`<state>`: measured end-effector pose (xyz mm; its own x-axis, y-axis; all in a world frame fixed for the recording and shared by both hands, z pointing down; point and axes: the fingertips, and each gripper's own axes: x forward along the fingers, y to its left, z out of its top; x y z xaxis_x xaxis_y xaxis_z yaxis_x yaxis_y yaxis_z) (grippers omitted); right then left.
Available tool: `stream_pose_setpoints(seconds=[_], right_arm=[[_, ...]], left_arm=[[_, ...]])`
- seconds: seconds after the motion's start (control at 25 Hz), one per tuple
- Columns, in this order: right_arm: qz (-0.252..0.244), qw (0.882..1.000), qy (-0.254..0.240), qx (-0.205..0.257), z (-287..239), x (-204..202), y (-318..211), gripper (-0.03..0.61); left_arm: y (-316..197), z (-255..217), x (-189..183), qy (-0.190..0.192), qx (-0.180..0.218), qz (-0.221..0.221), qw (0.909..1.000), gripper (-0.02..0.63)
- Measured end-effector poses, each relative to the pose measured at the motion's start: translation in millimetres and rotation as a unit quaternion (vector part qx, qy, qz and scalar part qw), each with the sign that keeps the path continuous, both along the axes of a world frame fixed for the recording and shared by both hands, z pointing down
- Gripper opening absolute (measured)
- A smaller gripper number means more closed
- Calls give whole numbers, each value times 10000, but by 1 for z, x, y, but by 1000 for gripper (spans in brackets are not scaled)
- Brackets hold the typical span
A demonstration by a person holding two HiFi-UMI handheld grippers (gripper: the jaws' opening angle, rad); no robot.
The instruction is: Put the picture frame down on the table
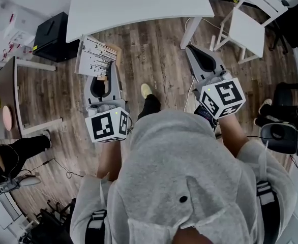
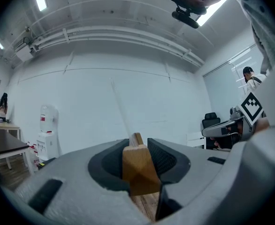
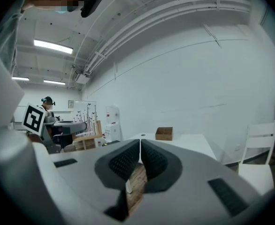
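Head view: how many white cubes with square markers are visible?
2. One white cube with black square markers sits on the left gripper, the other on the right gripper. None seems hidden.

Counted one picture frame (image 1: pixel 95 57), two claws (left claw (image 1: pixel 100 81), right claw (image 1: pixel 198 53)), two tables (white table (image 1: pixel 139 4), dark table (image 1: pixel 2 93)), one white chair (image 1: pixel 248 32), one water dispenser (image 2: pixel 47 137).

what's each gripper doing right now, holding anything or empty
Left gripper: shut on the picture frame, clamped on its wooden edge.
Right gripper: shut, jaws together, nothing between them.
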<state>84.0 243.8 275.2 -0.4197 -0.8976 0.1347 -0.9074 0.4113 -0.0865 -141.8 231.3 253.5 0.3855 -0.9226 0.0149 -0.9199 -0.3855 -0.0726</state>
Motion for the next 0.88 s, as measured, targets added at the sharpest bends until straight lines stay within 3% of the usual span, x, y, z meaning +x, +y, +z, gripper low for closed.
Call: stream_pose_setpoints(seconds=[0.88], right_arm=[[67,9995,302,-103,-3,-46,-114,28]], left_arm=[[-125,-9,-43,81,0,188,9998,133]])
